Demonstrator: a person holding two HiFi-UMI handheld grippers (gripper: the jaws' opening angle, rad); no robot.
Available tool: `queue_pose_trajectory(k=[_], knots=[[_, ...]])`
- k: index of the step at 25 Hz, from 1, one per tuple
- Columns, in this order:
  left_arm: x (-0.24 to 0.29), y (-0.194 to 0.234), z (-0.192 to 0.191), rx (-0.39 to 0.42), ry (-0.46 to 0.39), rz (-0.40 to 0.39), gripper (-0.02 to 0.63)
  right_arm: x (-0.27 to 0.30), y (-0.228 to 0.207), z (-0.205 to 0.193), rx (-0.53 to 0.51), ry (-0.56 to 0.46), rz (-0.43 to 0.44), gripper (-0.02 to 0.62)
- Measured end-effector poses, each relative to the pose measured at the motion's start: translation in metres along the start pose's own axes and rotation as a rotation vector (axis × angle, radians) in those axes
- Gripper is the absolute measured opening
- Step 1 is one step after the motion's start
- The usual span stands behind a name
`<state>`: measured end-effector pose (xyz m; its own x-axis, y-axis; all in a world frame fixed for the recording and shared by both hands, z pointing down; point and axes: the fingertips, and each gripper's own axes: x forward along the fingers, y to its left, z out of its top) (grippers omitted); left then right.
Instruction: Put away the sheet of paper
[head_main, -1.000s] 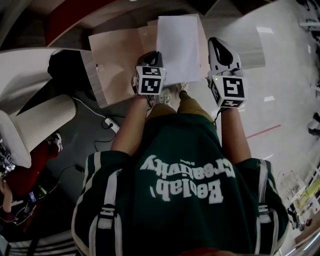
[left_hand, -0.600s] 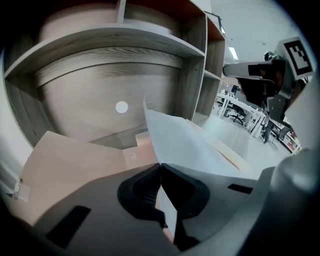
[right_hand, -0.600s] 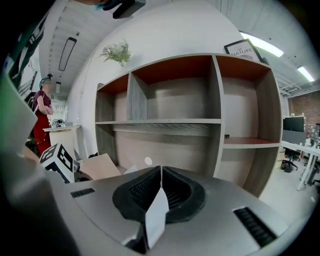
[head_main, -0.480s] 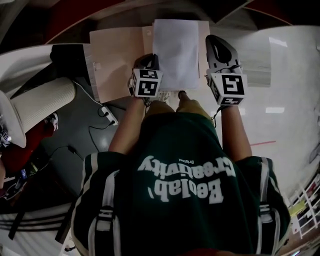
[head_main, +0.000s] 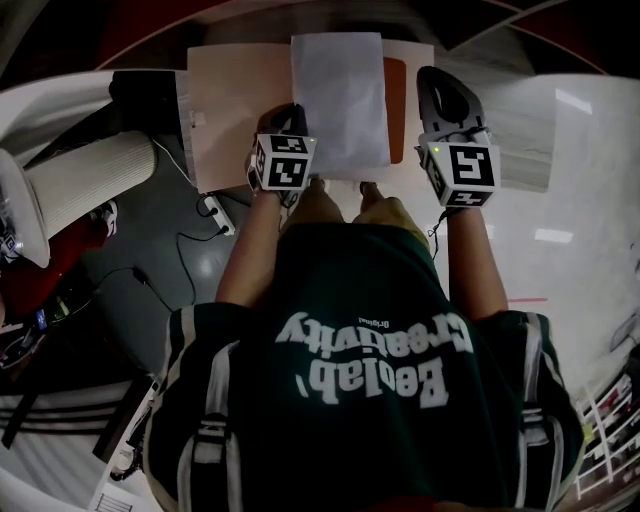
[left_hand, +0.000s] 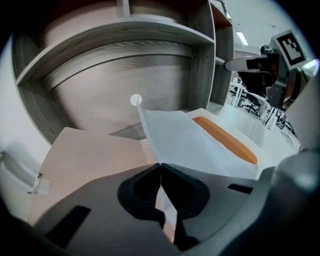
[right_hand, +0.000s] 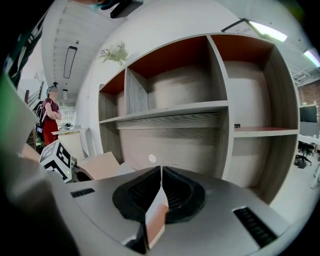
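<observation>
Two claws are in view, one in each of the person's hands, both raised in front of a grey wooden shelf unit (right_hand: 220, 107).

Left claw (left_hand: 160, 166): clenched on the near edge of the sheet of paper (head_main: 337, 100). The left gripper view shows the jaws meeting on the white sheet, which spreads away from them towards the shelf unit. In the head view the sheet lies lengthwise between the two claws, its near edge beside the left marker cube (head_main: 280, 162).

Right claw (right_hand: 161, 170): clenched, with the jaw tips meeting. A pale sliver shows in the gap behind the tips, and what it is cannot be told. This claw stands to the right of the sheet and apart from it, aimed at the shelf compartments.

Below the sheet is a tan cardboard panel (head_main: 235, 110), which runs out to the sheet's left. An orange-brown strip (left_hand: 225, 139) shows just beside the sheet's right edge.

A power strip (head_main: 212, 208) with its cable lies on the grey floor at the person's left. A second person (right_hand: 51, 112) in red stands far off at the left of the right gripper view.
</observation>
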<state>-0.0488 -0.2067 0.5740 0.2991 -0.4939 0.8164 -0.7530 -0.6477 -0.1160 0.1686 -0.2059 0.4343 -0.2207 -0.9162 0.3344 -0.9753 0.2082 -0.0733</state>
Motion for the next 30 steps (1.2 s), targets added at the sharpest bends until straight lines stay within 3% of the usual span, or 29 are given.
queue_pose_trajectory(k=[10,22,30], knots=[[-0.004,0.053,-0.033,0.039,0.061,0.024,0.018,0.012,0.019,0.012,-0.016,-0.002,-0.026,0.037],[-0.007,0.096,-0.064,0.096,0.111,-0.015,0.018,0.033,0.053,0.018,-0.010,0.007,-0.062,0.037],[-0.011,0.110,-0.072,0.059,0.116,-0.018,0.018,0.030,0.063,0.022,-0.014,0.002,-0.079,0.037]])
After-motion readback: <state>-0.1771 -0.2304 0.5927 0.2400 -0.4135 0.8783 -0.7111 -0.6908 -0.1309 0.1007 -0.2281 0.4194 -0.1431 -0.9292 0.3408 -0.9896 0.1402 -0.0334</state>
